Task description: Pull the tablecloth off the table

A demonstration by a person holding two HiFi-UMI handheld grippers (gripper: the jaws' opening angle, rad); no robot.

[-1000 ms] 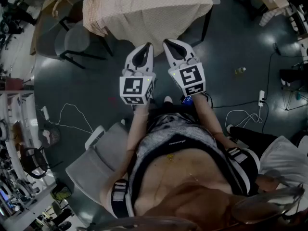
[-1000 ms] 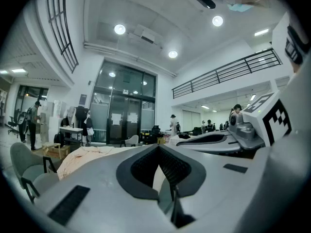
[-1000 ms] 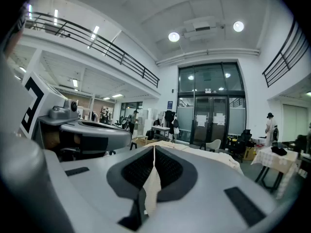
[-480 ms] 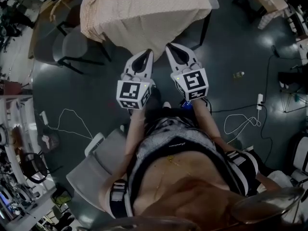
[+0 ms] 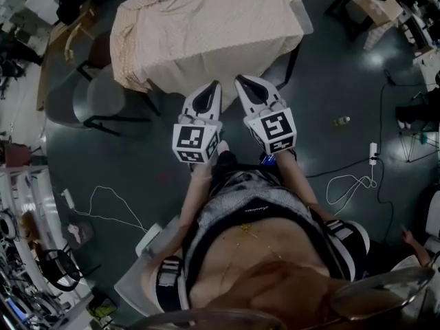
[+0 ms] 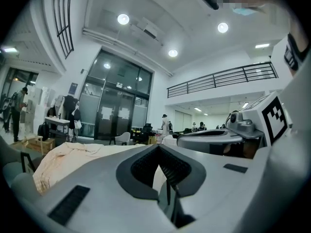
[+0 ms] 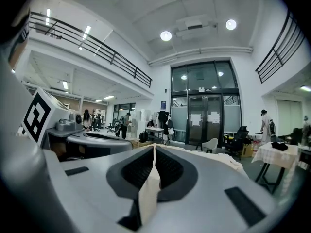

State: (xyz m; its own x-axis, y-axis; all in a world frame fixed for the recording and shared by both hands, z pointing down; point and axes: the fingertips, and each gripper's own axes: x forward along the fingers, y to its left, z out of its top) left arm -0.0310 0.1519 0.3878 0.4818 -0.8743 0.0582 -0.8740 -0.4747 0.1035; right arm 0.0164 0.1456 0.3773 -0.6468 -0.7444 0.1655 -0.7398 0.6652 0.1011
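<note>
A beige checked tablecloth [image 5: 206, 33] covers the table and hangs over its edges, lying smooth. My left gripper [image 5: 214, 84] and right gripper [image 5: 239, 80] are held side by side at waist height, tips pointing at the cloth's near hanging edge. Both are shut, and I see nothing clamped in either. In the left gripper view the left gripper [image 6: 158, 146] has its jaws together, with the cloth [image 6: 68, 157] spread ahead to the left. In the right gripper view the right gripper [image 7: 154, 146] is closed too, and beige cloth [image 7: 228, 161] shows beyond it. Whether the tips touch the cloth cannot be told.
A grey chair [image 5: 103, 98] stands at the table's left side. Another grey chair [image 5: 148, 267] is behind me on the left. Cables [image 5: 103, 198] and a power strip [image 5: 375, 150] lie on the dark floor. Another covered table [image 5: 364, 5] stands at the far right.
The table and its cloth have come nearer and fill more of the head view. The chair behind me has dropped back. Both grippers stay shut, side by side.
</note>
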